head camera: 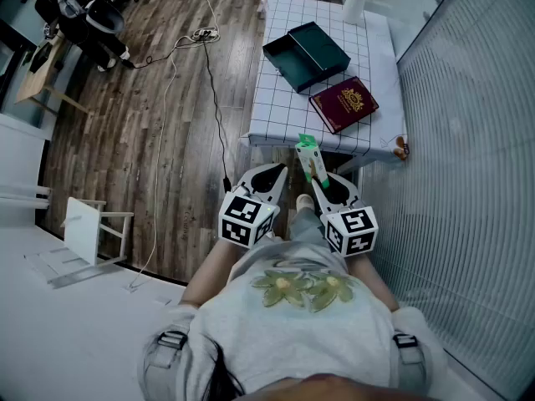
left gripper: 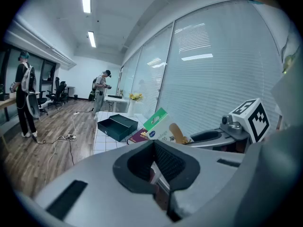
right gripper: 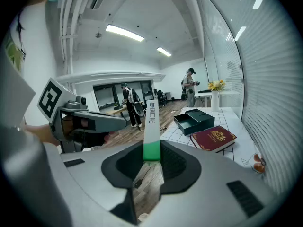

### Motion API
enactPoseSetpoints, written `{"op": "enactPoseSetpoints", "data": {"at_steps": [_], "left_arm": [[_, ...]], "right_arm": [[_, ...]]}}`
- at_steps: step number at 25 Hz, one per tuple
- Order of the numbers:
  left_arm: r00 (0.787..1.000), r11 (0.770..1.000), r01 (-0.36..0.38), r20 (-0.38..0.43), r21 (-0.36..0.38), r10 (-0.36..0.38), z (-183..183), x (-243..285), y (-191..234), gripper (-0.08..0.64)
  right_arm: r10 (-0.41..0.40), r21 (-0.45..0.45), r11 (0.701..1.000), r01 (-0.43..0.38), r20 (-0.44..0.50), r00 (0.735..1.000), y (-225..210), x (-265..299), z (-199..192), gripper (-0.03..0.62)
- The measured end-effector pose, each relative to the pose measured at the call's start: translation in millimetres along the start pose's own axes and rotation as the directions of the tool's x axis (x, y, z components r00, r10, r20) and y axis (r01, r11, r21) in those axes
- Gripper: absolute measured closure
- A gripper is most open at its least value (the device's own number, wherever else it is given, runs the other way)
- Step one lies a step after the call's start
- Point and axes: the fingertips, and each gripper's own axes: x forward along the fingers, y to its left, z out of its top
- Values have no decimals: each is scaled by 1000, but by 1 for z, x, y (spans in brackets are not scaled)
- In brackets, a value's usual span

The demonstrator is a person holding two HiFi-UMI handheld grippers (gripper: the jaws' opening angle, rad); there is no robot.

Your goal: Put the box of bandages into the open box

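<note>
box of bandages [right gripper: 151,126] upright in my right gripper [right gripper: 150,154], well short of the open box [head camera: 292,57]
right jaws clamp only its bottom edge, so it could twist or slip out on the way over. left gripper [left gripper: 154,162] closed, empty. the open box holds nothing; a maroon book [head camera: 343,104] lies just beside it.

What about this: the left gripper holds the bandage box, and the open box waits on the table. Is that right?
No. The right gripper holds the box of bandages, as the right gripper view shows. The open box does wait on the table.
</note>
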Motion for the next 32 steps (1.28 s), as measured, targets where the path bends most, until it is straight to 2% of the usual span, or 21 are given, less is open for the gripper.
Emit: {"op": "enactPoseSetpoints", "data": {"at_steps": [10,18,27,32], "left_arm": [[999,1000,-3,-35,-22,2,-5,38,-2,552],[999,1000,-7,-49,-24,6,8,72,-5,552],[997,996,-78,-10,-40,78,30,109,6,552],[991,988,-131,11,-82,132,32,120,9,552]], "right_arm": [[5,33,999,-5,9,1000,-35,12,2,505],[28,28,999,-28,0,1000,-70,26,15,505],[91,-21,996,-91,7,996,-107,47,37,505],[127,-73,989,-128,-12,992,-121,56,40,506]]}}
